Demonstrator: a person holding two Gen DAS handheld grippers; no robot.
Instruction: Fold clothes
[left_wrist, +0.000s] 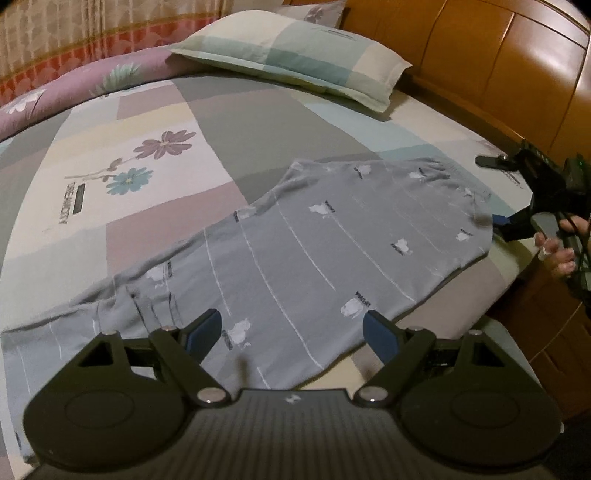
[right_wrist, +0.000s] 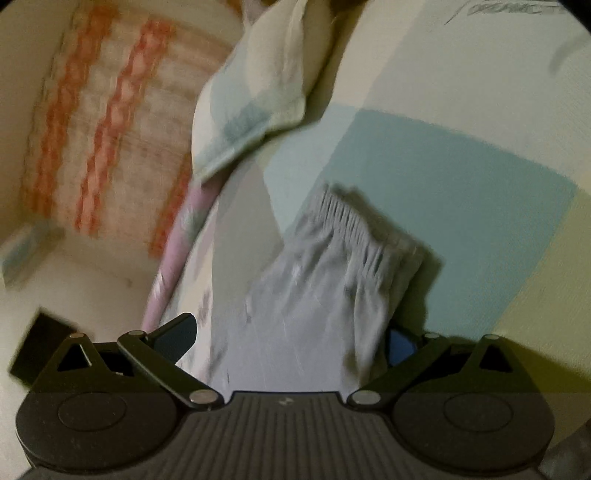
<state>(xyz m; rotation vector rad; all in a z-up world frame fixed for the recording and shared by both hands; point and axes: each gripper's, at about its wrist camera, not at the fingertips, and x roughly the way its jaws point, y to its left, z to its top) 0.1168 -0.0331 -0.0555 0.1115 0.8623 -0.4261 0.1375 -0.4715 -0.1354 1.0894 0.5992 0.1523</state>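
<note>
Two tongs spread | grey striped trousers (left_wrist: 314, 251) | ribbed waistband (right_wrist: 354, 225)

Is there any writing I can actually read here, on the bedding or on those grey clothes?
"DREAMCITY", as far as it can be made out: dark print running sideways beside the flowers on the bedsheet.
Partial dark lettering, cut off at the top edge of the right wrist view, on the same bedsheet: too blurred to read.
Small dark words beside the white figures on the grey garment: too small to read.
Faint line on the pillow: unreadable.
</note>
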